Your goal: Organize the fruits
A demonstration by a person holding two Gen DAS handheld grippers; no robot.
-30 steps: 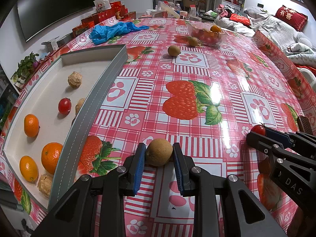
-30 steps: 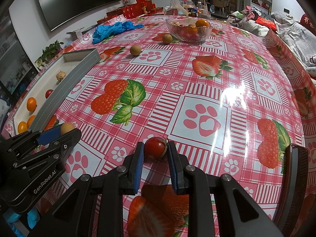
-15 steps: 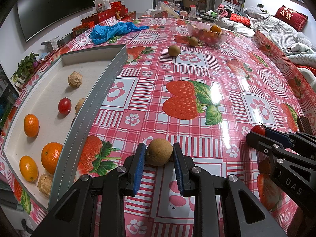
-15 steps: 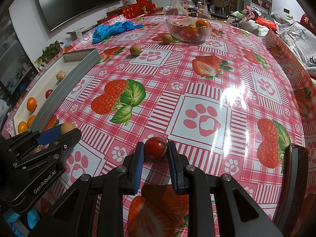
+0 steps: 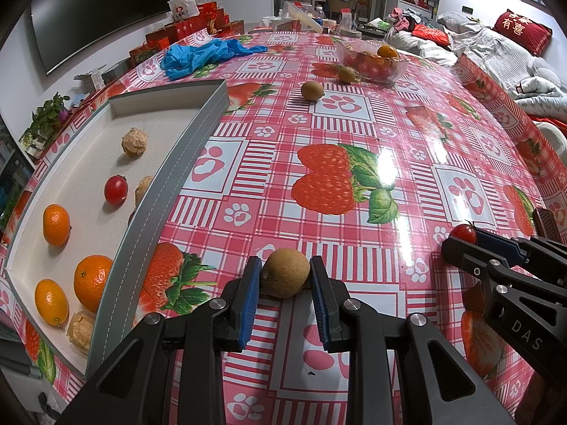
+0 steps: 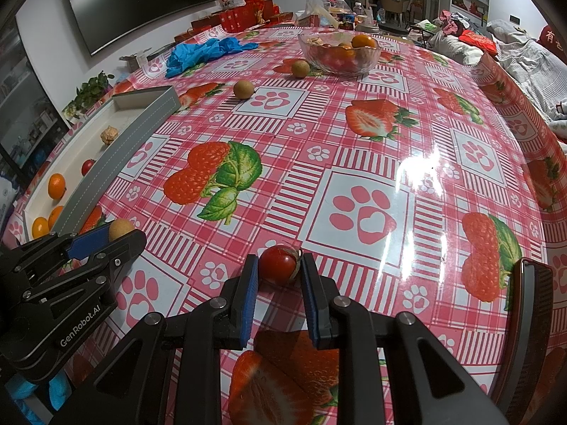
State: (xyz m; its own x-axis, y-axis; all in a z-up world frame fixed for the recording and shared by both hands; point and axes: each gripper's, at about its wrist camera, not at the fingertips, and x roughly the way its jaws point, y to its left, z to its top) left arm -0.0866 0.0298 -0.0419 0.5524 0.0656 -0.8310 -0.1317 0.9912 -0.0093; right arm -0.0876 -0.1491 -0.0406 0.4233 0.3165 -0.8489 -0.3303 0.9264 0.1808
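Clamping: left tool point(image 5: 285, 273) on brown fruit point(image 5: 285, 272), right tool point(image 6: 279, 266) on cherry tomato point(image 6: 278, 264).

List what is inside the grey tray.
The grey tray holds three oranges, a cherry tomato and papery husked fruits; its near wall hides part of one.

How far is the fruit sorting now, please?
Partly done. The tray already holds oranges, a tomato and husked fruits. In hand: left gripper shut on a brown fruit, right gripper on a cherry tomato. Left: two brown fruits near the glass bowl.
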